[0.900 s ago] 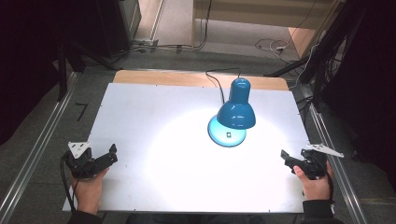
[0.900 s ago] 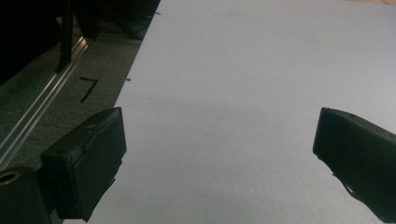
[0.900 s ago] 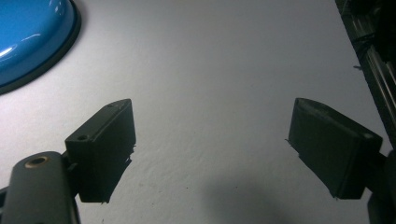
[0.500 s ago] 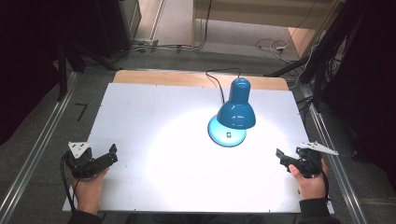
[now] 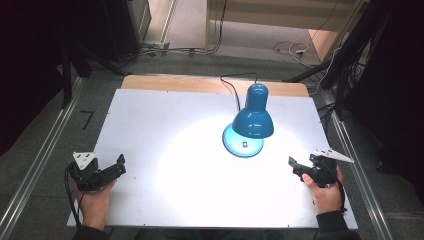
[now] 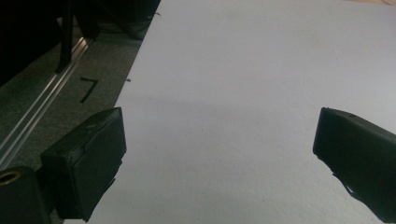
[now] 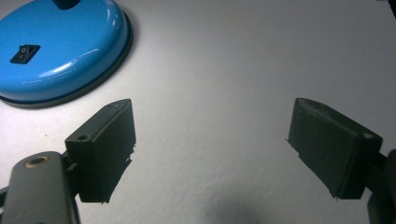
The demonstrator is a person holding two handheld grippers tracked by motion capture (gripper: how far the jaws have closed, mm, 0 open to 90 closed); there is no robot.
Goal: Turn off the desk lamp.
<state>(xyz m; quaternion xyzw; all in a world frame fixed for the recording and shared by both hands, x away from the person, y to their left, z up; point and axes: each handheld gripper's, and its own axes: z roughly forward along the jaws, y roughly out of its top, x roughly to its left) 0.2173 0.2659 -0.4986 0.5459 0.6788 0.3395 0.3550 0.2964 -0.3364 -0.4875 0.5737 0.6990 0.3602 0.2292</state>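
Observation:
A blue desk lamp is lit on the white table (image 5: 165, 125); its shade (image 5: 253, 122) hangs over its round blue base (image 5: 235, 145). My right gripper (image 5: 295, 166) is held low at the table's right side, jaws open and empty, pointing left toward the lamp. In the right gripper view the lamp base (image 7: 60, 51) with its black rocker switch (image 7: 25, 52) lies ahead to the upper left of the open right gripper (image 7: 212, 112). My left gripper (image 5: 119, 166) rests at the front left corner; the left gripper (image 6: 219, 123) is open over bare table.
The lamp's black cord (image 5: 232, 87) runs off the far edge over a wooden strip (image 5: 175, 82). Metal rails (image 5: 42, 160) flank the table on a grey floor. A bright pool of light (image 5: 185, 170) covers the table's middle.
The right gripper has shifted a little to the left, toward the lamp. The left gripper has kept still.

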